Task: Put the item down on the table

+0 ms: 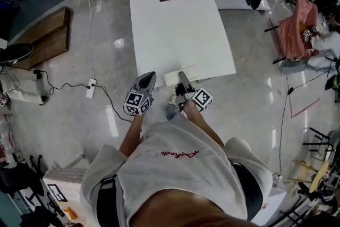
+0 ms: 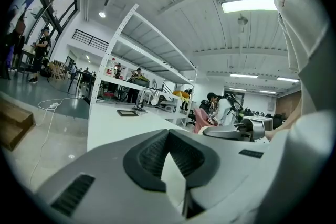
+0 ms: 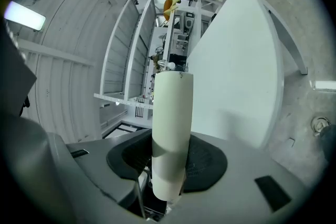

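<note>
Right tool (image 1: pixel 182 78) is gripping a pale cream, smooth cylinder (image 1: pixel 173 78). Its jaws are pressing on the lower part of the cylinder, which is sticking out well beyond them in the right gripper view (image 3: pixel 172 113). Left tool (image 1: pixel 150 77) is hanging with its jaws together and nothing between them, just off the near edge of the white rectangular table (image 1: pixel 180 24).

The cylinder is sitting over the table's near edge. Whether it is touching the top cannot be told from above.

Judging by this, the carrying step is ending and the set-down is beginning. The next move is calling for the right tool to bring the cylinder fully onto the bare white top near that edge. It should then ease its jaws apart only once the cylinder is resting, since a round body is likely to roll toward the edge.
</note>
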Tool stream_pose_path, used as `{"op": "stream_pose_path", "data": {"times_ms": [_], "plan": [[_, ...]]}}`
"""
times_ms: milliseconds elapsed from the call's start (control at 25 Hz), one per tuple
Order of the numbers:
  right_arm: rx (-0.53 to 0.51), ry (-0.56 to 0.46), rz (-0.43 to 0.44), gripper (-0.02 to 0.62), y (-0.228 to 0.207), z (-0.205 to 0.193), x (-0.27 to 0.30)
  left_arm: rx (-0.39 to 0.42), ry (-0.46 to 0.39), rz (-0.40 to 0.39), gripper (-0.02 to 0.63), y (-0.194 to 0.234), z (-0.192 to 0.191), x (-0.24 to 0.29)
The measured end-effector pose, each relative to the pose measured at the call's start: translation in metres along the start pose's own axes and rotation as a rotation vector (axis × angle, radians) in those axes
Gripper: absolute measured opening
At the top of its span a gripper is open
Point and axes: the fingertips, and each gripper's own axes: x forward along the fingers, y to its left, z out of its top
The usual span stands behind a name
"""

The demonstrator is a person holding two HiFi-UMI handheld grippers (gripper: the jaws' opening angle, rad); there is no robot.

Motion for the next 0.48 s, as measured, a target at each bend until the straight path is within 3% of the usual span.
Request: {"op": "stream_pose_path", "data": {"times_ms": [480], "plan": [[0.027, 0.076, -0.005, 0.184, -0.014, 0.025, 0.041, -0.025, 0.015, 0.073, 0.023, 0.016, 0.002, 0.036]]}}
